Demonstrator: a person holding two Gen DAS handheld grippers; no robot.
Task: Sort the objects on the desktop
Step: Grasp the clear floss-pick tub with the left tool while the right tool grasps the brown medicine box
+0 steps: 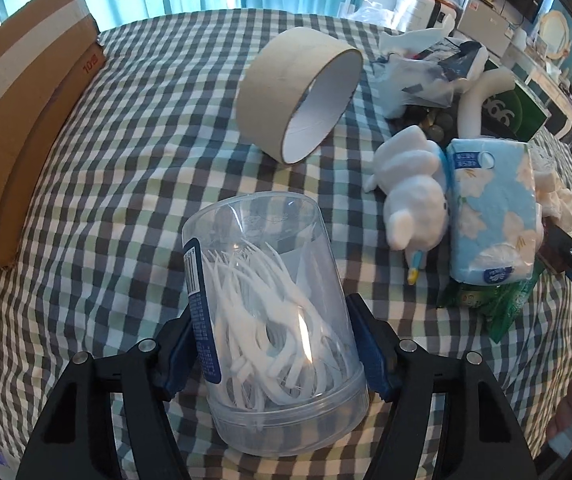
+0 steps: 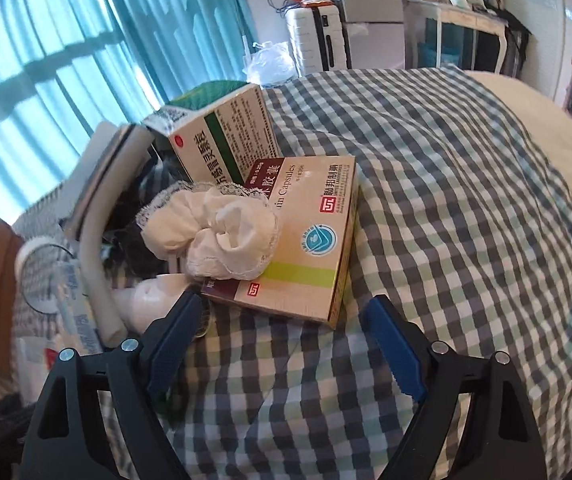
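Checked cloth [image 1: 134, 152] covered whole surface, teal curtains behind. My left gripper [image 1: 276, 344] clenched on clear floss-pick jar [image 1: 274, 320], lower centre of frame, both pads against its sides. Cardboard tape core [image 1: 299, 94] above it; plush toy [image 1: 413, 188] and tissue pack [image 1: 493, 208] at right. My right gripper [image 2: 286, 340] spread wide, nothing between, just below capsule box [image 2: 305, 240] with cream scrunchie [image 2: 214, 232] on top.
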